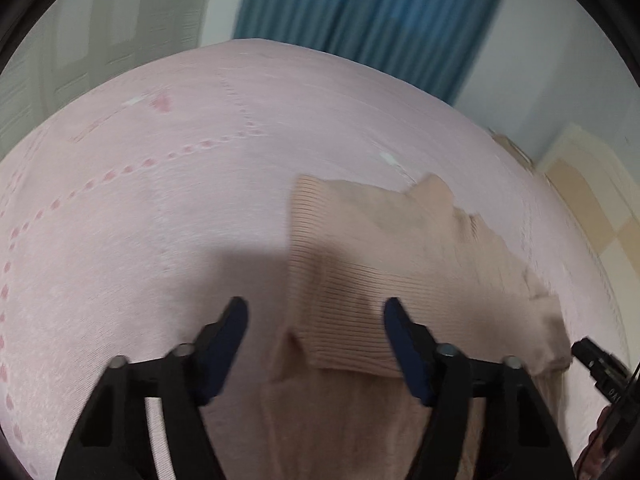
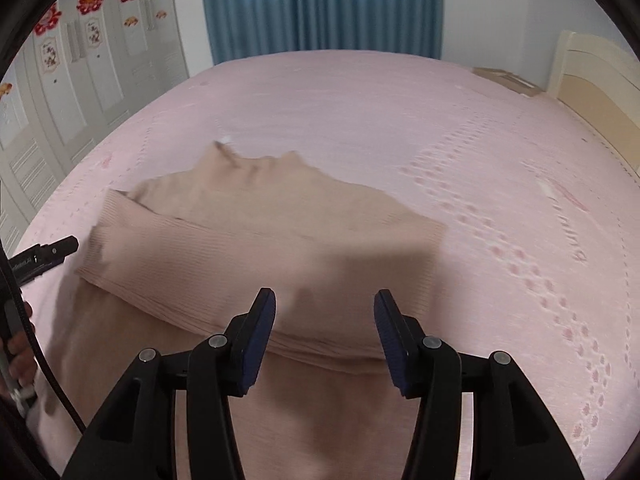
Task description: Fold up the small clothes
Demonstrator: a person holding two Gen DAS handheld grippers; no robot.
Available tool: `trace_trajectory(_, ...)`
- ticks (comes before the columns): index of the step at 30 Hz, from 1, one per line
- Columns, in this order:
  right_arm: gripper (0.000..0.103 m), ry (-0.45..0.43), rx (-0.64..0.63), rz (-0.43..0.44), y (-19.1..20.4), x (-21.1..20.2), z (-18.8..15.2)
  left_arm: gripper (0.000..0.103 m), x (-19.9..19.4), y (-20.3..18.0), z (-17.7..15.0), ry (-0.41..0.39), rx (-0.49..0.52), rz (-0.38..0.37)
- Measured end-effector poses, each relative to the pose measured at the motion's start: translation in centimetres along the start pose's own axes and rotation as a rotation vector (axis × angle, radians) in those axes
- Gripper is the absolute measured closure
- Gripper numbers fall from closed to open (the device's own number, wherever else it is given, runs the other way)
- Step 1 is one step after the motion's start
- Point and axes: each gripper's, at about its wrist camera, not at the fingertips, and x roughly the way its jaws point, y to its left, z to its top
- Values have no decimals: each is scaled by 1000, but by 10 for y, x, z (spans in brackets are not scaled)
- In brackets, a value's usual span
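A beige ribbed sweater (image 2: 256,248) lies on the pink bedspread (image 2: 400,128), its ribbed hem folded up over the body so a doubled band runs across the garment. Both grippers hover just above that fold with their fingers spread apart, gripping nothing.

In the left wrist view the left gripper (image 1: 316,312) has its jaws wide — the right-hand blue pad sits over the ribbed band of the sweater (image 1: 360,280), the left-hand one over bare bedspread (image 1: 160,220). The picture is smeared with motion blur, so the knit and the printed dotted pattern on the cover are soft. At the lower right edge a black tip of the right gripper (image 1: 596,360) pokes in, cut off by the frame.

In the right wrist view the right gripper (image 2: 325,304) is released too, both pads above the folded hem. The near part of the sweater is hidden beneath the gripper body. At the left edge the left gripper (image 2: 48,254) shows only as a dark tip with a cable — whether it touches cloth cannot be told. Behind stand a blue curtain (image 2: 320,4) and a white wardrobe (image 2: 92,52)
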Motion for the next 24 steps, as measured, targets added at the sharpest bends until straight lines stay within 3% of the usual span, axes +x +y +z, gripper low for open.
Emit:
trace_trajectory(4,52,7,21,13,-18,2,-9,46,6,-6,2,-8,17,7)
trace_trajectory(9,52,-8,52,74,-35,0,-2,58,12,-11,5,-22,62,60)
trace_trajectory(16,52,-6,64,54,-40,0,-5,68,24,-18,4,-6,78,47)
trace_trajectory(18,52,14,80,54,-44,4,-7,81,23,-24,2,-23,111,63)
trace_trajectory(24,52,48,126,54,-56,13,-8,82,27,-21,2,-11,91,58)
